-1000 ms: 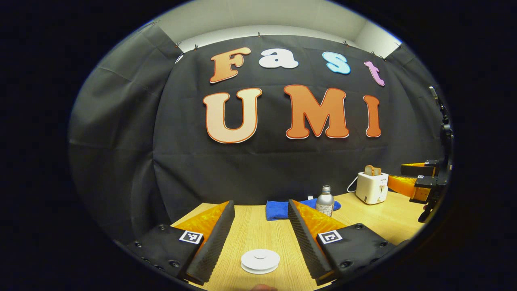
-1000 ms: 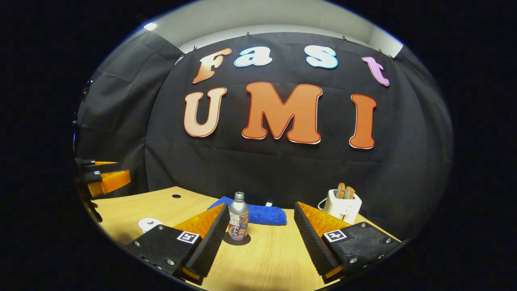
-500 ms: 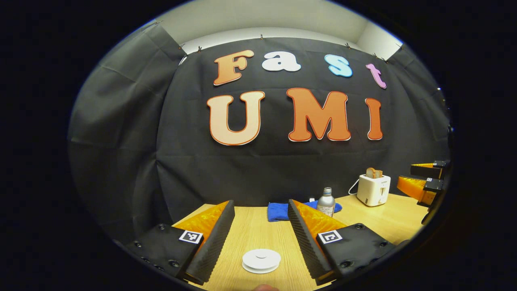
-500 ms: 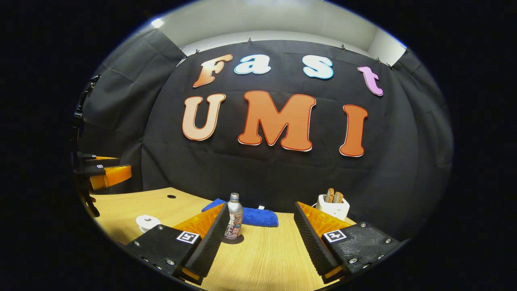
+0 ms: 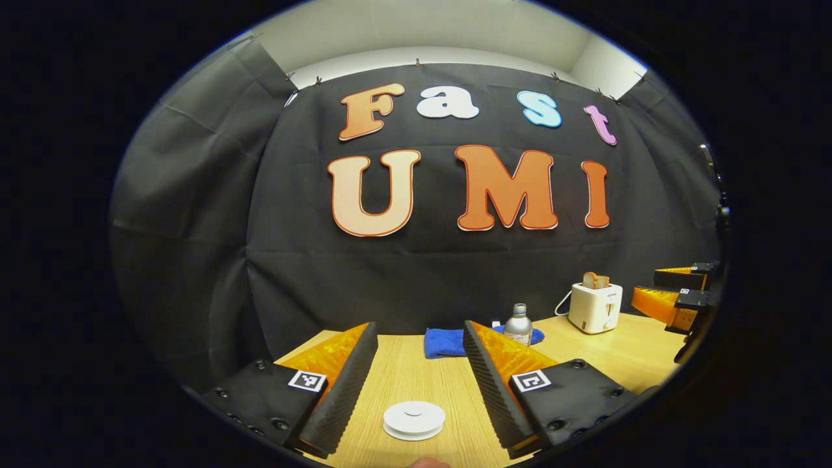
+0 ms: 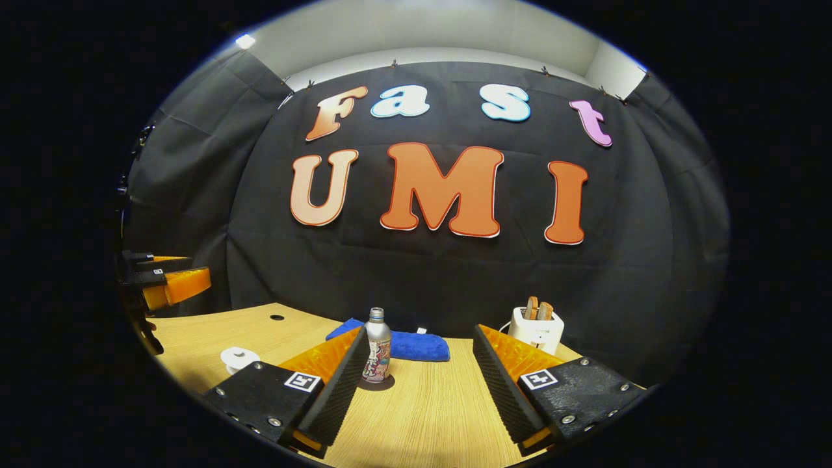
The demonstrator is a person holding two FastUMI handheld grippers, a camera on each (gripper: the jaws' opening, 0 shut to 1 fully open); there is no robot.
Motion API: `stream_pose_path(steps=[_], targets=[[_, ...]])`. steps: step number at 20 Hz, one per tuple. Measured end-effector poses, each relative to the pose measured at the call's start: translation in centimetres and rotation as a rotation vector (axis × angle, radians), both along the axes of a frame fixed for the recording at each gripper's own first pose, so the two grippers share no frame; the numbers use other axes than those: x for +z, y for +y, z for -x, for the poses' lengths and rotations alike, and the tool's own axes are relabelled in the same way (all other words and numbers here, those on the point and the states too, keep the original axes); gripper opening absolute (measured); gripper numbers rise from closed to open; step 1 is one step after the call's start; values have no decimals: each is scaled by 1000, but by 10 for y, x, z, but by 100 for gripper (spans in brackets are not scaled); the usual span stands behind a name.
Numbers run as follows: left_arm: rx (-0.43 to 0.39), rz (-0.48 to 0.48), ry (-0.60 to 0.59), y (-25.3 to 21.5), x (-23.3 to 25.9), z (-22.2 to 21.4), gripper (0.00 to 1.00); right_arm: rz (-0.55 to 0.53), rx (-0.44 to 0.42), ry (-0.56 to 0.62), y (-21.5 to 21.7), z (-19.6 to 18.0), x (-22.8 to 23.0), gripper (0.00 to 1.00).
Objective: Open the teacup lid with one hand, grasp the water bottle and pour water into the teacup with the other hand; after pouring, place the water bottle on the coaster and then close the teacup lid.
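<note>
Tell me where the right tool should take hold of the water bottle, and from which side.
Grip the water bottle at mid-body, coming in level from the front. It stands upright on a dark coaster, and its straight round wall suits the open right tool better than the narrow neck. The blue towel lies behind it.

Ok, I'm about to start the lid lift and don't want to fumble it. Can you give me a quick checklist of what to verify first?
1. Left gripper open wide enough for the lid: ok, fingers spread.
2. Teacup lid lined up between the left fingers: ok, centred in the gap but not yet gripped.
3. Lid seated on the cup: cannot tell, the cup body is not visible.
4. Right gripper open: ok.
5. Water bottle upright on its dark coaster: ok, though it sits by the left finger, not centred.
6. Bottle cap removed: cannot tell.
</note>
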State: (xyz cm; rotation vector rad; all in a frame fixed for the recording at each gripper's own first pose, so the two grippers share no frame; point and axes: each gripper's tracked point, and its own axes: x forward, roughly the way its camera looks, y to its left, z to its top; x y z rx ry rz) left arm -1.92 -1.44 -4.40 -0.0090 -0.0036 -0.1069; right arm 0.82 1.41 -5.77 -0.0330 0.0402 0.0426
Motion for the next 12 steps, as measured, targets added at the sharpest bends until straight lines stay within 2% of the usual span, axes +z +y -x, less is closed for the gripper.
stream_pose_path(steps=[3, 4, 5, 7, 8, 9, 12], targets=[[2, -11, 4, -2, -3, -1, 88, -6, 7, 5, 3, 0, -1, 96], [0, -10, 4, -3, -4, 0, 85, -5, 7, 6, 3, 1, -1, 96], [-2, -10, 3, -4, -3, 0, 88, -4, 5, 6, 3, 0, -1, 96], [4, -14, 3, -2, -4, 0, 85, -3, 6, 3, 3, 1, 0, 96], [4, -14, 3, -2, -4, 0, 92, -6, 6, 2, 4, 1, 1, 96], [4, -13, 3, -3, -4, 0, 89, -9, 9, 3, 4, 0, 1, 96], [5, -10, 4, -3, -5, 1, 88, -10, 7, 5, 4, 1, 1, 96]])
